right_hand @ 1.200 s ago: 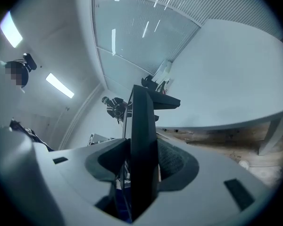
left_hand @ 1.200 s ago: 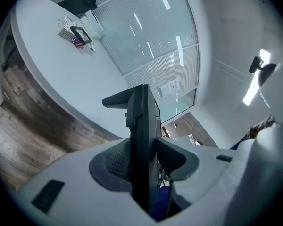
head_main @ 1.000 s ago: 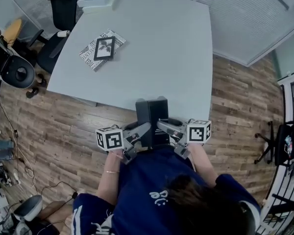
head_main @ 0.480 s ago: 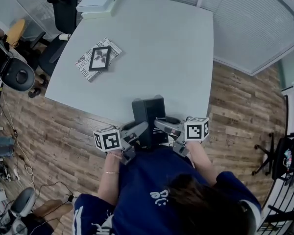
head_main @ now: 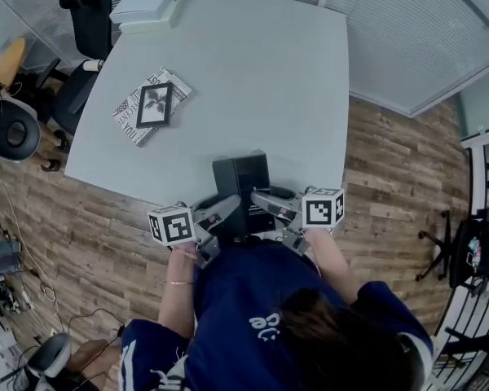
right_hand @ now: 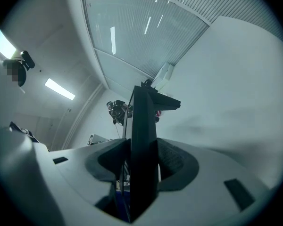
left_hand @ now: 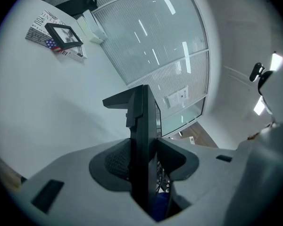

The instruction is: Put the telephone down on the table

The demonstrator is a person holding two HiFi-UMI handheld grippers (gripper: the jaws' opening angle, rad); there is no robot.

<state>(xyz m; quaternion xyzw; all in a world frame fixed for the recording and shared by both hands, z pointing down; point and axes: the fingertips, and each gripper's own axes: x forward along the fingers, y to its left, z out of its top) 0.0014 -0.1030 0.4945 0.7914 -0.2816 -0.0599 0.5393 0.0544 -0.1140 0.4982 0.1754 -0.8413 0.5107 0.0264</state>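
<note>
Telephone (head_main: 240, 184), black and slab-sided, is hovering at the table's (head_main: 253, 80) near edge, left gripper (head_main: 225, 216) and right gripper (head_main: 264, 202) pinching its flanks; bare tabletop is stretching beyond, framed picture (head_main: 155, 105) lying on magazine (head_main: 129, 114) far left

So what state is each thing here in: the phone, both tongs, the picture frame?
Telephone: clamped from both sides, at the table's near edge.
Left tongs: shut on the telephone.
Right tongs: shut on the telephone.
Picture frame: lying flat on a magazine.
</note>
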